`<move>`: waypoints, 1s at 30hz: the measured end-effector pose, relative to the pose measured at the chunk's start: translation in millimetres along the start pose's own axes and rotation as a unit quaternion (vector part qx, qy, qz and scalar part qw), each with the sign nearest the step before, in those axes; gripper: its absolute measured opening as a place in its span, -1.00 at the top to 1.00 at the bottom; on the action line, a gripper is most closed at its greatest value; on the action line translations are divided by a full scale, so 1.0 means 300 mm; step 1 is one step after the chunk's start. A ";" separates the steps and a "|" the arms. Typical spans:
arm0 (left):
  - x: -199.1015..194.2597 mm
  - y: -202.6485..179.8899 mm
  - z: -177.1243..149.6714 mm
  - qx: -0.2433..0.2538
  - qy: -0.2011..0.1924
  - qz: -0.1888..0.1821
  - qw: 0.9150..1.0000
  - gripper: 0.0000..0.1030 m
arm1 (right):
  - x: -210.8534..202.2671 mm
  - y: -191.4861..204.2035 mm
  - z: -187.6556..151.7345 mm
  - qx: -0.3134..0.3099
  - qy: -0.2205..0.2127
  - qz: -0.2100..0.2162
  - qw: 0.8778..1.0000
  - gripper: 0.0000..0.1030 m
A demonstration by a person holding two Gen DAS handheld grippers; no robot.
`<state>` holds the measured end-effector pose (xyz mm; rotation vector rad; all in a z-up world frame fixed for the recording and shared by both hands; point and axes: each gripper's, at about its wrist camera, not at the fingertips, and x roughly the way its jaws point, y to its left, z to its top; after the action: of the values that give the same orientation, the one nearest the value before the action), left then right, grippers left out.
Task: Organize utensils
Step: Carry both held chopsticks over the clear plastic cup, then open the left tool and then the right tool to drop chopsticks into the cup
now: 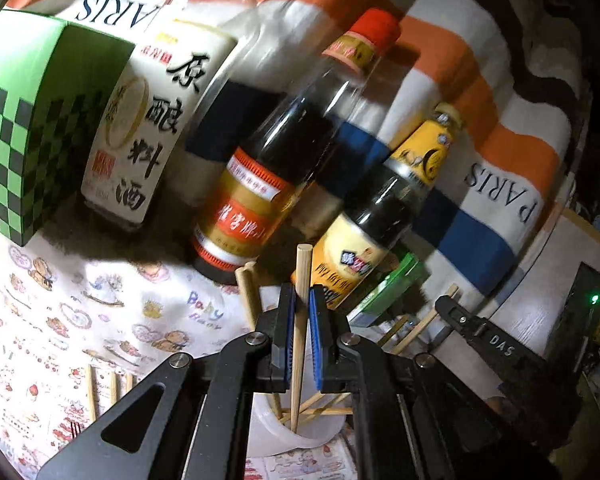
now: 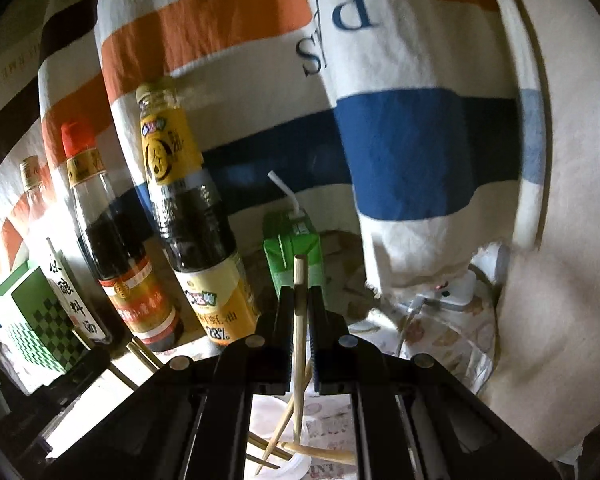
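Both claws clenched, each on one chopstick held near upright, tip down over the white cup.

Left claw (image 1: 300, 332): chopstick (image 1: 300, 344) pinched between the blue pads, its tip inside the cup (image 1: 324, 436) rim. Right claw (image 2: 299, 320): its chopstick (image 2: 299, 344) hangs w/ tip over the cup (image 2: 296, 464) at 6 o'clock.

Our call for the step: we keep sticks vertical, lower till tips are well below the rim, then release one claw at a time. Risk: the crossed sticks already inside could deflect a tip, and the cup looks light, so no side push.

Cup contents: several chopsticks leaning criss-cross. Loose sticks (image 1: 108, 390) on the tabletop at 8 o'clock in left view, so not done yet.

Farther out, 10–12 o'clock: sauce bottles (image 1: 268, 160), green drink carton (image 2: 296, 252) w/ straw, checkered box (image 1: 32, 128). Bottles part full of dark liquid.
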<state>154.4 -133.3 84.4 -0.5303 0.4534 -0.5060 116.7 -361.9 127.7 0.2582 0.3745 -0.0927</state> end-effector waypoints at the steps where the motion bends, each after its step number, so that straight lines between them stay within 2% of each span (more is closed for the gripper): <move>1: 0.007 0.003 -0.004 0.001 0.003 0.001 1.000 0.88 | 0.006 0.002 -0.002 -0.001 0.005 0.000 1.000 0.85; 13: 0.052 0.031 -0.033 0.013 0.020 0.021 0.999 0.88 | 0.067 0.021 -0.033 -0.016 0.047 -0.012 0.999 0.85; 24: 0.065 0.044 -0.036 0.010 0.020 0.034 0.999 0.86 | 0.104 0.025 -0.048 -0.019 0.061 -0.031 0.997 0.85; 25: 0.061 0.040 -0.035 0.014 0.018 0.036 0.999 0.83 | 0.104 0.023 -0.048 -0.016 0.061 -0.029 0.998 0.85; 26: 0.057 0.036 -0.033 0.018 0.014 0.042 0.999 0.71 | 0.104 0.023 -0.047 -0.013 0.060 -0.029 0.998 0.84; 29: 0.031 0.011 -0.024 0.029 -0.007 0.092 0.995 0.33 | 0.093 0.008 -0.040 -0.003 0.058 -0.035 0.998 0.80; 30: 0.018 0.000 -0.019 0.031 -0.013 0.091 0.995 0.27 | 0.090 0.004 -0.037 -0.002 0.061 -0.032 0.998 0.65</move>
<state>155.7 -138.4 78.6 -0.4304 0.4545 -0.3358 138.2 -358.8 107.9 0.2481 0.5047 -0.1391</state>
